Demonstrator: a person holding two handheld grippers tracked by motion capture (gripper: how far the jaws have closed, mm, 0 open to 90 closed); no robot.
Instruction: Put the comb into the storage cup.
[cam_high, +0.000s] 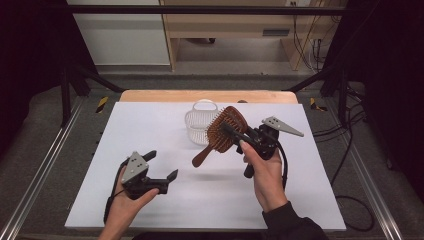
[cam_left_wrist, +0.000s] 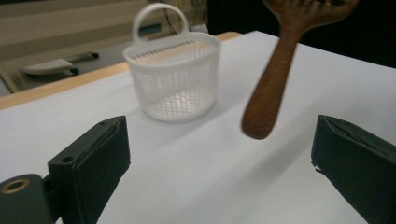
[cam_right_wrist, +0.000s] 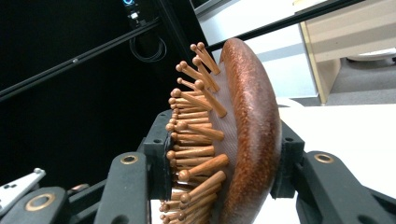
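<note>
while clamped in right hand-held gripper (cam_high: 239, 138) | hairbrush (cam_high: 220, 134) slants, handle low-left (left hand-held gripper (cam_high: 161, 165) wide)

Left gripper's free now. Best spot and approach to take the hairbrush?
Grip the handle: smooth, narrow, and the free part of the hairbrush, hanging low-left clear of the table. The right gripper already clamps the bristled head. Bring the open left gripper in from the left, jaws across the handle's flat faces, probably midway along.

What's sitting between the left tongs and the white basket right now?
Nothing: bare white table runs from the open left tongs to the basket in the left gripper view; the hairbrush handle hangs off to one side.
</note>
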